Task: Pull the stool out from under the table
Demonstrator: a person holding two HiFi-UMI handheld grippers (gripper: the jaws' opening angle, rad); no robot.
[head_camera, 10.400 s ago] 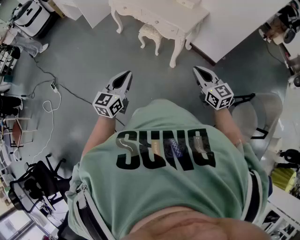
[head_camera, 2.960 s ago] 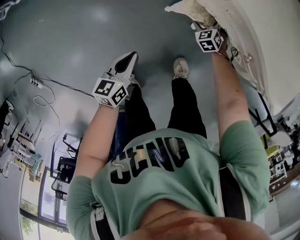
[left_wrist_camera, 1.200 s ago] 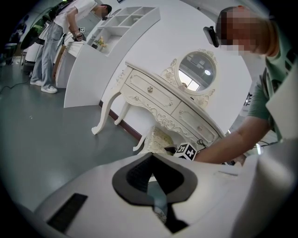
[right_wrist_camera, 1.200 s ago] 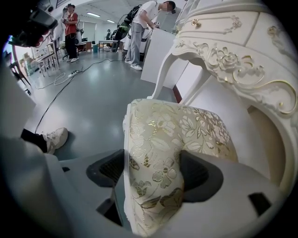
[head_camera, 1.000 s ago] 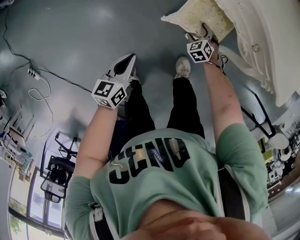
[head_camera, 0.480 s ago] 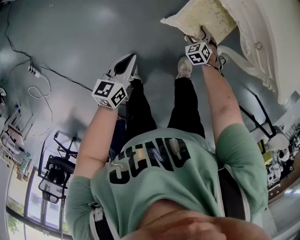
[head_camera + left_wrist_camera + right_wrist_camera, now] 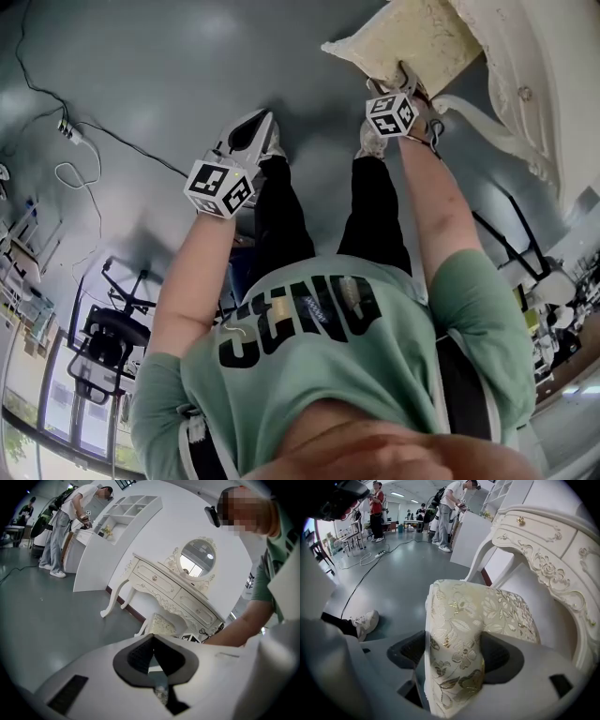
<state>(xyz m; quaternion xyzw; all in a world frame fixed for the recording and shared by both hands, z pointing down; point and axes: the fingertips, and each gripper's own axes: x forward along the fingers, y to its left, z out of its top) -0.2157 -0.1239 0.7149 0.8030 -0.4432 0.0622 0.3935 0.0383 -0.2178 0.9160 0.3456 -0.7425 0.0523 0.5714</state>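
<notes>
Quick count: two grippers, left gripper (image 7: 265, 118) and right gripper (image 7: 398, 80). One stool (image 7: 408, 37), seat edge between the right one's fingers. One dressing table (image 7: 174, 594) just past them, one oval mirror (image 7: 198, 558) on top. One power strip (image 7: 67, 131), well off.

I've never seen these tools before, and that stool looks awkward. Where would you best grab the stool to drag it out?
Take the stool by the near edge of its padded seat, coming from the open floor side, opposite the table. That edge faces outward and looks thick enough for two jaws to straddle. The right gripper is clamped on just that edge.
</notes>
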